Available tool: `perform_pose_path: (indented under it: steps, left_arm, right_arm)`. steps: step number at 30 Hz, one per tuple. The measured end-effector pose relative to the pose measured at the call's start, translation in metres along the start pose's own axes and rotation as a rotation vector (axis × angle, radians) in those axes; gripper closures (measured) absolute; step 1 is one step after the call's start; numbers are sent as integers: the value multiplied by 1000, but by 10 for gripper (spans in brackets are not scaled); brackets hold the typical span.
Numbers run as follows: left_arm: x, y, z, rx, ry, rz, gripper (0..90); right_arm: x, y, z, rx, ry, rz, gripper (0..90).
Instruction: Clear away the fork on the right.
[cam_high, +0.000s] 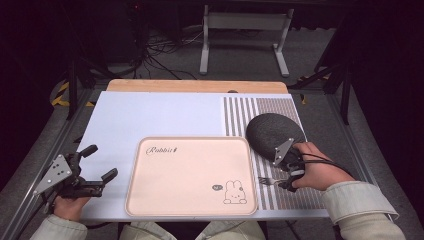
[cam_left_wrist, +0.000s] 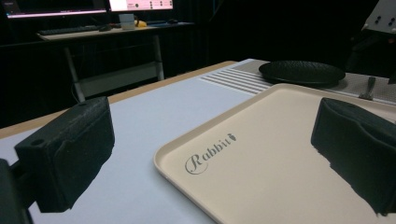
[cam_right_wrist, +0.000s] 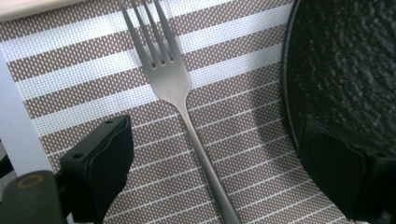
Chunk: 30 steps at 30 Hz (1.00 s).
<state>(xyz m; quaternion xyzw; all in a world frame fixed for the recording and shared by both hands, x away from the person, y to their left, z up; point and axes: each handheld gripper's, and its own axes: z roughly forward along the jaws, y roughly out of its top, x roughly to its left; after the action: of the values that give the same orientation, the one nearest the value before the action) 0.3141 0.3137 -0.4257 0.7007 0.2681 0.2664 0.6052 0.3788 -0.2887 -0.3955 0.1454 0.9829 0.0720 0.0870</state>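
In the right gripper view our right gripper (cam_right_wrist: 212, 182) has its jaws spread wide at the bottom of the frame, one low left, one low right. The fork (cam_right_wrist: 180, 100) lies between them on the striped mat (cam_right_wrist: 70, 93), handle running down to the bottom edge and tines pointing to the top, where their tips are cut off. Neither pad touches it. The right jaw sits over the rim of the dark plate (cam_right_wrist: 345, 60), which fills the upper right and is cropped by the frame.

In the high view the right gripper (cam_high: 286, 180) shows at lower right, in our hand (cam_high: 320, 172), with the fork (cam_high: 270, 180) a small glint just left of it; the jaws themselves are hard to make out there. The plate (cam_high: 272, 132) lies just above, on the mat (cam_high: 310, 195).

Our left gripper (cam_high: 102, 165) rests at lower left of the high view, jaws spread and holding nothing, just left of the tray (cam_high: 190, 175). In the left gripper view its jaws frame the tray (cam_left_wrist: 261, 163) from low left and right, apart from it. This view also shows, farther off at upper right, the plate (cam_left_wrist: 301, 72) side-on and the fork (cam_left_wrist: 370, 87), small and blurred. Beyond, at the top left, a desk with screens is dim.
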Motion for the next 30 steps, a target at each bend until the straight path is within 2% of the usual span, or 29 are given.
perform_pose_path:
  steps: [5,6,7,12,13,14,17,18,19,21,24,26,27,30]
  left_arm:
    - [0,0,0,0,0,1,3]
    - [0,0,0,0,1,0,3]
    - [0,0,0,1,1,0,3]
    - [0,0,0,0,2,1,3]
    - [0,0,0,2,1,0,3]
    - [0,0,0,2,1,0,3]
    - [0,0,0,2,2,-2,3]
    - [0,0,0,2,2,-2,3]
    - [0,0,0,1,1,-1,3]
    - [0,0,0,5,-1,-1,3]
    - [0,0,0,1,3,-3,3]
    - [0,0,0,1,1,0,3]
    - [0,0,0,2,1,-1,3]
    - [0,0,0,1,1,-1,3]
  right_arm:
    - [1,0,6,14,7,-9,112]
    - [2,0,10,-3,-1,-33,115]
    - [2,0,10,-3,-1,-33,115]
    - [2,0,13,14,12,-46,285]
    - [2,0,13,14,12,-46,285]
    - [2,0,13,25,27,-52,322]
    - [3,-1,16,41,71,-106,455]
    - [3,-1,16,47,77,-116,473]
    - [3,-1,16,47,77,-116,473]
    - [2,-1,16,61,84,-136,566]
    - [1,-1,15,94,77,-168,660]
    - [2,-1,15,93,74,-163,688]
    - [1,-1,16,99,70,-189,721]
    - [0,-1,17,112,77,-205,784]
